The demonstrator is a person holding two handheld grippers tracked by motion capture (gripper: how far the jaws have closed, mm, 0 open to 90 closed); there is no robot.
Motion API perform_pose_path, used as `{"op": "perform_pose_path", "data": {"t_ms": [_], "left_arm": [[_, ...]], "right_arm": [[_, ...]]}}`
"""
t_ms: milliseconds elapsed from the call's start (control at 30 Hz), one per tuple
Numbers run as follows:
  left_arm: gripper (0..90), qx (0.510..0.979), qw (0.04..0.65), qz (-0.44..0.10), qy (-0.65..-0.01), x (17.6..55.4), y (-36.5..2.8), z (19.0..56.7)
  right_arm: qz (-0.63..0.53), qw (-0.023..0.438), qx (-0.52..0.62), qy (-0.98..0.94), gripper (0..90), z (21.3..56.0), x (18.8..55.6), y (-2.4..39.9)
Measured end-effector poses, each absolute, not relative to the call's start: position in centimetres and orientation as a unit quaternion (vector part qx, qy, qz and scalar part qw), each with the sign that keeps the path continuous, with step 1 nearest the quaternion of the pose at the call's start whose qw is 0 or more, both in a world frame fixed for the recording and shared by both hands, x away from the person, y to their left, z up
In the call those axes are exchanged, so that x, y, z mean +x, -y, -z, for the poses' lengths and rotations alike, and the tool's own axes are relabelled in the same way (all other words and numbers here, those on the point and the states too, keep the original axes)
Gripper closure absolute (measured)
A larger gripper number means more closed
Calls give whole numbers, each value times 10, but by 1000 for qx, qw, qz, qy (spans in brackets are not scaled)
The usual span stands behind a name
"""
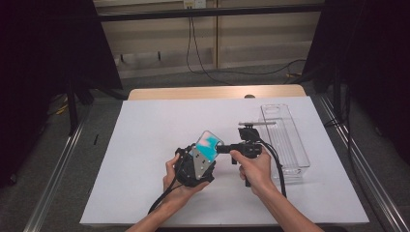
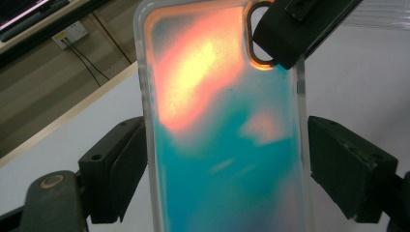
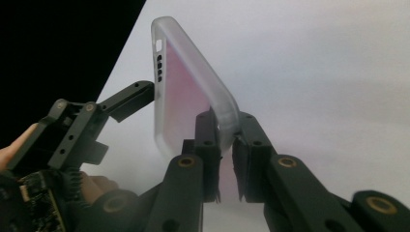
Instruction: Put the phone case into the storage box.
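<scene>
White paper covered the surface (image 1: 145,183), with a clear plastic tray (image 1: 295,154) lying empty at its right side (dark curtains hung at both sides of the room). Above the paper's middle, the left tongs (image 2: 227,164) gripped a translucent phone case (image 1: 208,147), teal and orange, by its two long edges, holding it tilted up off the sheet. The right tongs (image 3: 227,145) were pressed nearly together, pinching the case's rim at the corner by the camera cutout.
</scene>
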State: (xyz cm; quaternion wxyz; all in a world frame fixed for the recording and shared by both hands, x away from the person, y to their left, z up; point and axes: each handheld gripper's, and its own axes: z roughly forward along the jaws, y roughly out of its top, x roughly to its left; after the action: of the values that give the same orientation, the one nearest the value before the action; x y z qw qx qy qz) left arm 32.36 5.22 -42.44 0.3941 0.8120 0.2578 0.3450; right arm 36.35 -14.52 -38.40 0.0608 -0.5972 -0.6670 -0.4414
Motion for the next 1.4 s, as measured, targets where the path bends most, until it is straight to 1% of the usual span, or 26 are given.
{"op": "perform_pose_path", "data": {"t_ms": [133,433,500,633,933,1033,1133,1300,1400], "left_arm": [[168,811,395,-342,-262,325,-54,425],[147,813,413,-300,-279,333,-58,424],[123,810,415,-306,-281,333,-58,424],[92,810,421,-292,-286,335,-62,422],[48,797,459,-254,-300,337,-69,415],[41,795,459,-247,-310,338,-73,414],[40,793,469,-222,-318,341,-77,413],[28,796,469,-224,-309,342,-84,411],[27,791,474,-226,-315,342,-89,410]], "right_arm": [[449,60,-594,665,829,384,363,143],[458,51,-585,668,841,383,362,142],[462,49,-581,669,842,382,362,142],[464,44,-579,669,843,381,362,142],[465,36,-579,668,843,380,364,147],[468,30,-578,667,843,379,364,151],[473,27,-578,665,843,377,364,155],[478,22,-579,660,843,374,365,161],[481,18,-579,659,843,372,365,165]]}}
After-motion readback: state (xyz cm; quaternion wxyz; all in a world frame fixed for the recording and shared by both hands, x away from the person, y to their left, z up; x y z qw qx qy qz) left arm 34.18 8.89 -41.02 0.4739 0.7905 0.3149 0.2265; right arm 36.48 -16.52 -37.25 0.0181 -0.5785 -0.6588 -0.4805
